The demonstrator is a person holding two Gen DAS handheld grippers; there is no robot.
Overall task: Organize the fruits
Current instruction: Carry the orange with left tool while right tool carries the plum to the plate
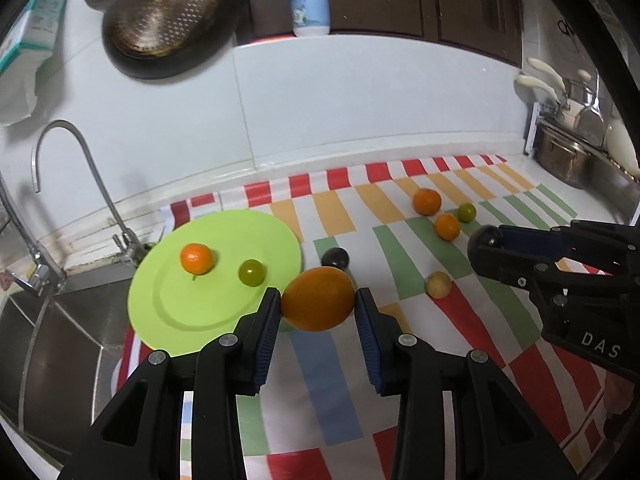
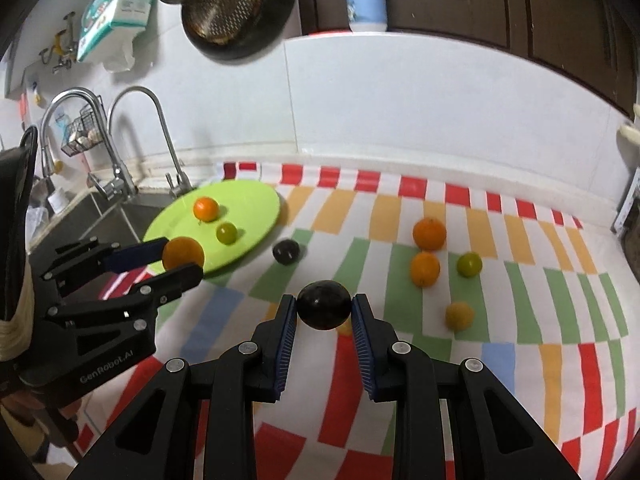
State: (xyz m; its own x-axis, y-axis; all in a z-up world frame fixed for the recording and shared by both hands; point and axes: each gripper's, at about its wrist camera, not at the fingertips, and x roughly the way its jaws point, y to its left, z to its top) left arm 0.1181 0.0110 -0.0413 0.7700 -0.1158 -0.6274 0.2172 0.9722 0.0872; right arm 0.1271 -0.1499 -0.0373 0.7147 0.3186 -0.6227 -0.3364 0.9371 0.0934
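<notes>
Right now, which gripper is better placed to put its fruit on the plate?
Left. The left gripper holds the orange at the plate edge; the right gripper with its plum is farther away.

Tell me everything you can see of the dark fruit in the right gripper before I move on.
The dark fruit is small, round and near-black, with a smooth glossy skin that shows light glints; no stem is visible. It sits clamped between the blue ribbed pads of the right gripper, one pad on each side, near the fingers' tips. It is held above the striped cloth, touching nothing else.
</notes>
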